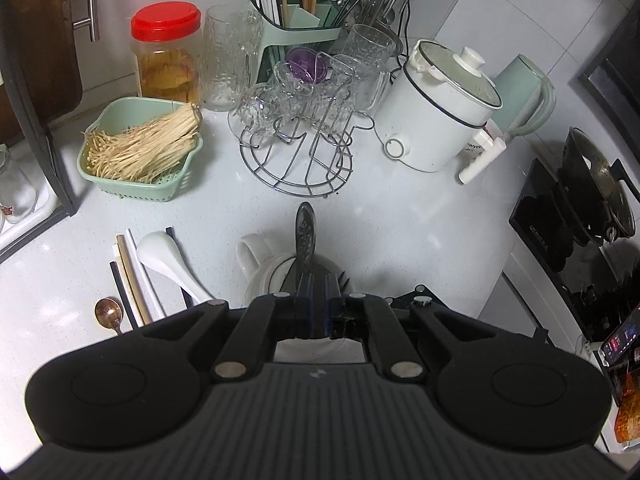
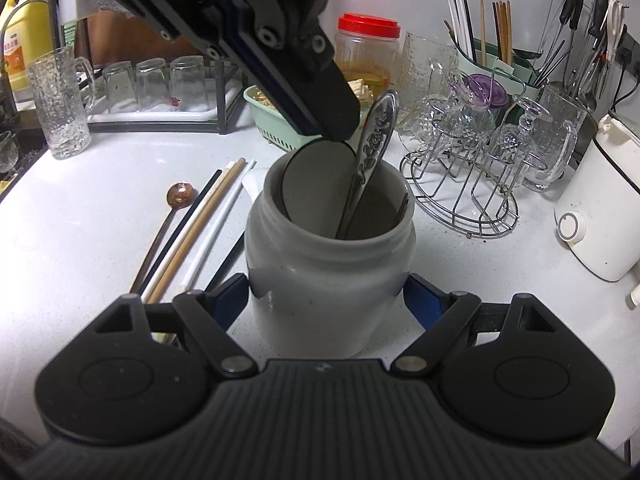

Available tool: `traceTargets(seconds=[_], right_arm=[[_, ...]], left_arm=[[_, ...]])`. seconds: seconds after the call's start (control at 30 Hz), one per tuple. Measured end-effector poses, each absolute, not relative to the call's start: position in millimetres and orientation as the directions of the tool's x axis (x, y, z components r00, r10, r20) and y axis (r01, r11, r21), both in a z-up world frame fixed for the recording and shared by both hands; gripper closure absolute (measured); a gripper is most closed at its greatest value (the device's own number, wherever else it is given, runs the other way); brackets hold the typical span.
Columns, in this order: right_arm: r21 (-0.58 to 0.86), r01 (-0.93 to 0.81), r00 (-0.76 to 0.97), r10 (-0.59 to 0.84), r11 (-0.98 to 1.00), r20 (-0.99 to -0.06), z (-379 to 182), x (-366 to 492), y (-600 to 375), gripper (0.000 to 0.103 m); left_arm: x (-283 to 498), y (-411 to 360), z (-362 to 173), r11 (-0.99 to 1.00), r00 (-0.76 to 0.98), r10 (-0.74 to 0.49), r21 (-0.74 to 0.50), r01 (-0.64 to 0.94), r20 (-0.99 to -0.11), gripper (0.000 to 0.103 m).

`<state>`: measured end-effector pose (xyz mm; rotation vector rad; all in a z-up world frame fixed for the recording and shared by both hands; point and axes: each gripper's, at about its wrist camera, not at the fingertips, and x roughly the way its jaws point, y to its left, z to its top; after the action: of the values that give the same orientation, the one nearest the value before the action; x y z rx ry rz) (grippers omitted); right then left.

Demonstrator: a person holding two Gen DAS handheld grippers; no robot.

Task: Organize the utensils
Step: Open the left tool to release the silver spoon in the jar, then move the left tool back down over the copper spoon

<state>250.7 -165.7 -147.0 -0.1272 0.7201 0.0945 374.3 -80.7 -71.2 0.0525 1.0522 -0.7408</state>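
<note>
A white ceramic jar (image 2: 328, 264) stands on the white counter, and my right gripper (image 2: 326, 294) is shut on its sides. My left gripper (image 2: 340, 132) reaches down from the upper left to the jar's mouth. It is shut on a metal utensil with an embossed handle (image 2: 376, 136), whose lower end is inside the jar. In the left wrist view the handle (image 1: 306, 232) sticks out past my left gripper (image 1: 316, 280) above the jar (image 1: 260, 256). A dark fork (image 1: 342, 278) also stands in the jar. Several chopsticks (image 2: 200, 216), a copper spoon (image 2: 180, 194) and a white ceramic spoon (image 1: 164, 256) lie on the counter left of the jar.
Behind the jar stand a wire rack of glasses (image 2: 472, 160), a green basket of enoki mushrooms (image 1: 140, 148), a red-lidded jar (image 1: 166, 52) and a green utensil holder (image 1: 300, 12). A white cooker (image 1: 436, 112) sits at the right and a stove with a wok (image 1: 592, 184) beyond it.
</note>
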Motion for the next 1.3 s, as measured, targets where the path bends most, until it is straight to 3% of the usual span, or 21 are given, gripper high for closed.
traceTargets(seconds=[0.27, 0.3, 0.37, 0.4, 0.43, 0.53, 0.97, 1.3], right_arm=[[-0.076, -0.131, 0.745, 0.048, 0.988, -0.666, -146.8, 251.7, -165.3, 0.016], [-0.074, -0.131, 0.744, 0.049, 0.989, -0.666, -146.7, 251.6, -165.2, 0.016], [-0.071, -0.133, 0.744, 0.052, 0.989, -0.667, -146.5, 251.8, -165.6, 0.016], [-0.067, -0.133, 0.743, 0.055, 0.989, -0.667, -146.6, 252.1, -166.0, 0.016], [-0.062, -0.132, 0.744, 0.057, 0.989, -0.666, -146.9, 252.4, -166.2, 0.016], [-0.057, -0.128, 0.749, 0.059, 0.990, -0.659, -148.1, 254.3, -166.0, 0.016], [-0.028, -0.175, 0.741, 0.113, 0.984, -0.662, -145.3, 257.0, -172.4, 0.017], [0.000, -0.171, 0.755, 0.132, 0.985, -0.642, -143.8, 255.8, -173.7, 0.012]], left_arm=[[367.9, -68.3, -54.9, 0.779, 0.341, -0.531, -0.289, 0.556, -0.776, 0.096], [367.3, -65.2, -53.7, 0.789, 0.355, -0.526, -0.288, 0.543, -0.773, 0.093], [366.1, -56.8, -51.9, 0.807, 0.388, -0.519, -0.288, 0.516, -0.762, 0.077], [365.1, -51.8, -51.3, 0.817, 0.410, -0.512, -0.282, 0.503, -0.755, 0.064], [363.3, -46.5, -50.3, 0.829, 0.437, -0.501, -0.270, 0.489, -0.747, 0.060], [357.2, -27.9, -49.2, 0.865, 0.505, -0.460, -0.239, 0.442, -0.730, 0.059], [333.1, 63.1, -89.4, 0.940, 0.581, -0.335, -0.304, 0.154, -0.742, 0.059], [339.0, 83.5, -130.8, 0.947, 0.562, -0.300, -0.312, 0.079, -0.770, 0.059]])
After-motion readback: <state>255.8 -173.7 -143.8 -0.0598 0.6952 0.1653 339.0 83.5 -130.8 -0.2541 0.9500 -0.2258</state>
